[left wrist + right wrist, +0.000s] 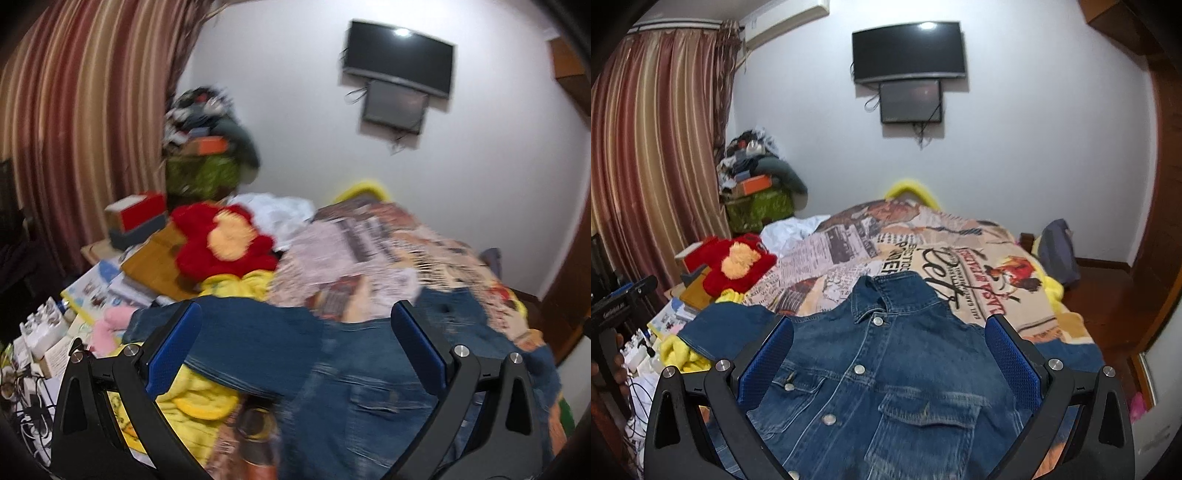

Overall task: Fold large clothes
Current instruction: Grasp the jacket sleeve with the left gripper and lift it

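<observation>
I have both grippers over the near edge of the bed, and the far half of its printed blanket lies bare. Along the bed's left edge crowd a red plush toy and boxes. The denim jacket lies front up at the near edge, buttoned, collar toward the far wall, one sleeve spread left. My right gripper is spread wide, grasping nothing; my left gripper likewise, its view blurred. The blanket's lettering is upside down; I cannot read it surely.
</observation>
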`<state>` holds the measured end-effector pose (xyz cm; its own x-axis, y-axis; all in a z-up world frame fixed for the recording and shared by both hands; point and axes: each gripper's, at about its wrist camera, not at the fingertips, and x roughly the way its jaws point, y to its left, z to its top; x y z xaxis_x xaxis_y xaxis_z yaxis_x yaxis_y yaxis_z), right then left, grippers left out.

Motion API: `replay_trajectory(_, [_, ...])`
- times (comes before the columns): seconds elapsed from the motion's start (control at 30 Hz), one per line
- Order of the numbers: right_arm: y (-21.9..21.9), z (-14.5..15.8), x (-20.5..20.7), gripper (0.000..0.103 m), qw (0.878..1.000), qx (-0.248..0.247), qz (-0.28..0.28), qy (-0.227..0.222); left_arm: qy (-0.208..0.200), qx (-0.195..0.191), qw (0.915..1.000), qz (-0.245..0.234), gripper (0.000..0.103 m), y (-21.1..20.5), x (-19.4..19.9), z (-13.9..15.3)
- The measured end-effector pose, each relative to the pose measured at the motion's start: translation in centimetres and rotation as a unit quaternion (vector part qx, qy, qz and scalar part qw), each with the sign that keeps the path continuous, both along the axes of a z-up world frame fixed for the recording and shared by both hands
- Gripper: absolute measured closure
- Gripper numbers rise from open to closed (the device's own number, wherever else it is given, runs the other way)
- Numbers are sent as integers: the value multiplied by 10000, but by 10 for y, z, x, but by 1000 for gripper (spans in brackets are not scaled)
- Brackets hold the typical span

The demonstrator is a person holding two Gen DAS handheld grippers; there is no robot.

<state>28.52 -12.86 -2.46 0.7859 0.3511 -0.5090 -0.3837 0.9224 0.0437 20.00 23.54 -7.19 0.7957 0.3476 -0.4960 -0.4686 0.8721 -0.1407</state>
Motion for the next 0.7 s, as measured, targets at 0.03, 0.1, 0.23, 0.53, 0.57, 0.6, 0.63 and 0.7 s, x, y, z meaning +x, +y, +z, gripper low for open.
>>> replay_trajectory(0.03, [4,-5,12,0,10000,-43,2,58,104,-57,9999,94,0,12,5,-6])
replay_trajectory(0.1, [12,-14,35,0,9998,-116,13,182,294,-175,9989,309,0,39,15,-20])
replay_trajectory(0.23, [26,-41,75,0,9981,-150,85,597,697,-597,9948,453,0,80,25,-51])
replay_trajectory(0.53, [65,-133,138,0,9802,-645,402,1830,1320,-2151,9668,405,0,138,27,-133])
replay_trajectory(0.57, [67,-142,142,0,9773,-642,444,1968,1298,-2351,9625,387,3,143,26,-140])
replay_trajectory(0.6, [70,-150,146,0,9745,-625,480,2101,1291,-2468,9596,392,4,148,27,-145])
replay_trajectory(0.63, [72,-158,149,0,9717,-602,513,2227,1295,-2571,9568,408,10,152,28,-150])
replay_trajectory(0.7, [76,-171,153,0,9670,-579,557,2419,1362,-2710,9517,475,20,162,31,-161])
